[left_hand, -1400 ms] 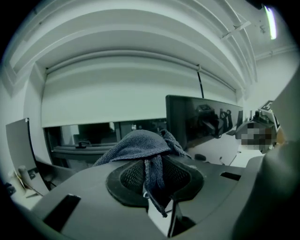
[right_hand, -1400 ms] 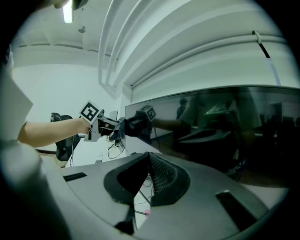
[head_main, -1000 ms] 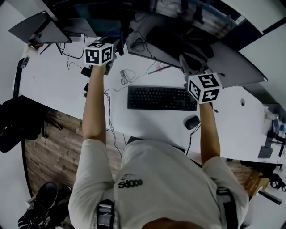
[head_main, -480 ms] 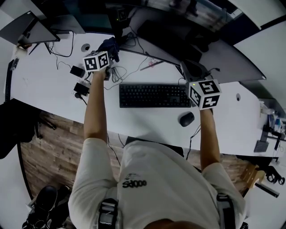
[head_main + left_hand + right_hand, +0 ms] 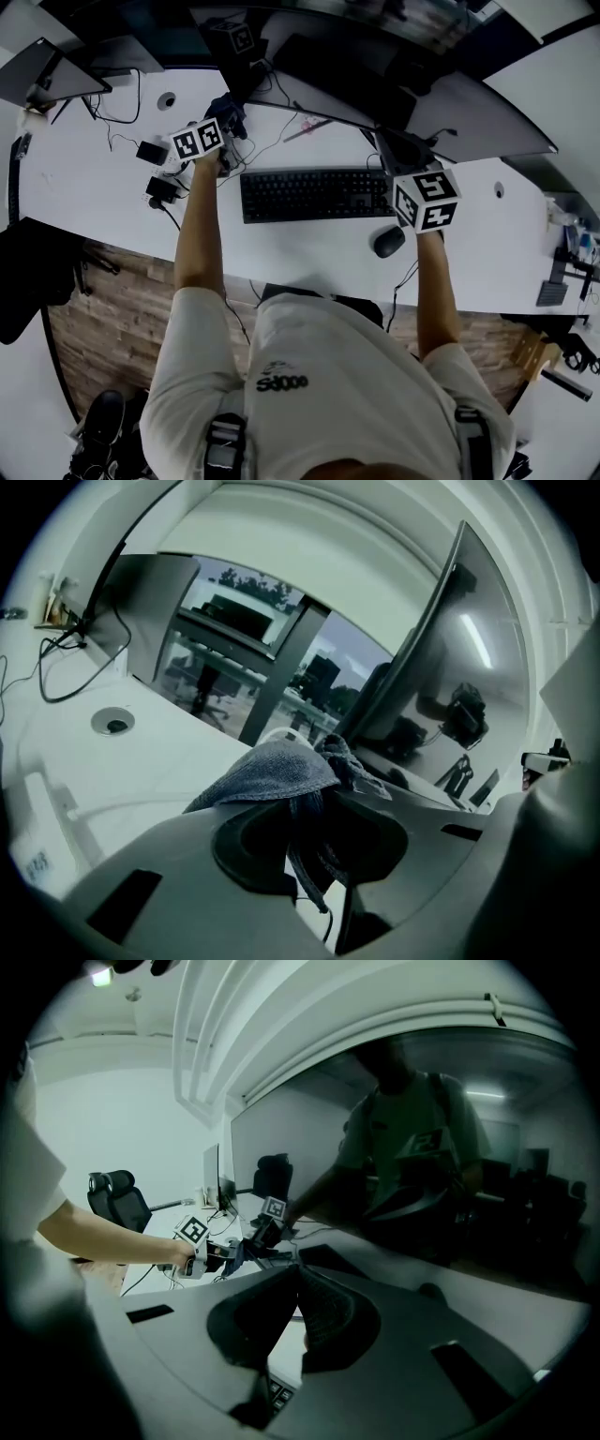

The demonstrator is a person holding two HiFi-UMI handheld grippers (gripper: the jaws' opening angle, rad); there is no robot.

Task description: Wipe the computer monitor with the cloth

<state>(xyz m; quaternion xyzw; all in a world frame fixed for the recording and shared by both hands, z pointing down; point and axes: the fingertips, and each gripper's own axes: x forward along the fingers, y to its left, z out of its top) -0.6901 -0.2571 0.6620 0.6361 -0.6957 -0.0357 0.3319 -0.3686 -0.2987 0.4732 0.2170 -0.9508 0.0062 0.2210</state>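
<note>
While the screen had apparently not yet been touched, the cloth (image 5: 272,771) hung bunched in the clenched jaws of the left tool (image 5: 312,803); a fold draped forward over the jaw tips, presumably so that fabric rather than plastic would meet the glass; it was held above the counter (image 5: 103,178), near the left end of the curved monitor (image 5: 441,667); the right tool (image 5: 299,1307), closed on nothing, hovered before the screen's right part, near the keyboard (image 5: 314,194) and mouse (image 5: 388,241), probably kept clear of the wiping path.
</note>
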